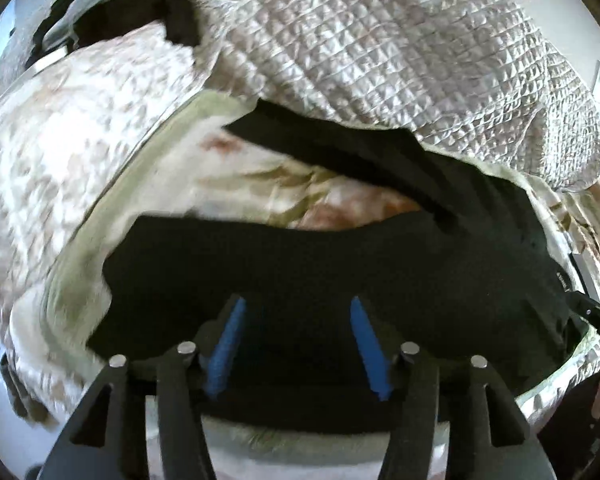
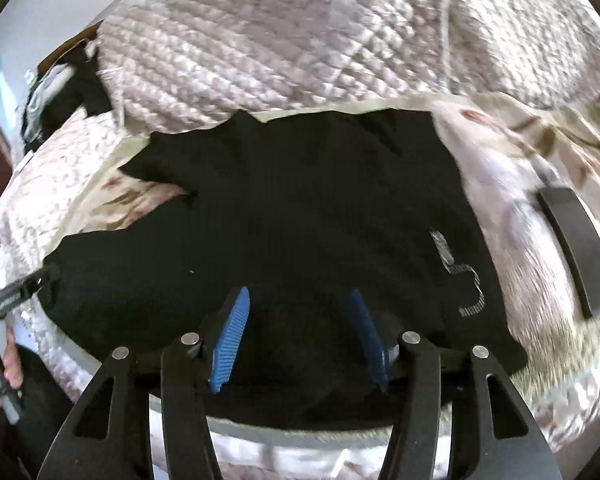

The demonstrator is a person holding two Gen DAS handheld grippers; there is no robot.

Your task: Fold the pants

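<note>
Black pants (image 1: 300, 264) lie spread on a bed, both legs reaching away to the left with patterned sheet showing between them. In the right wrist view the pants (image 2: 300, 208) fill the middle, with a grey printed mark near the right. My left gripper (image 1: 298, 306) is open, its blue pads just above the near leg's edge. My right gripper (image 2: 300, 300) is open above the waist end of the pants. Neither holds cloth. The right gripper's tip (image 1: 596, 312) shows at the right edge of the left wrist view; the left gripper's tip (image 2: 16, 292) shows at the left of the right wrist view.
A quilted grey-white blanket (image 1: 380, 48) is bunched behind the pants, also in the right wrist view (image 2: 300, 40). The floral sheet (image 1: 260, 176) covers the bed. Other dark clothing (image 1: 100, 12) lies at the far left. A dark flat strip (image 2: 580, 240) lies on the bed at right.
</note>
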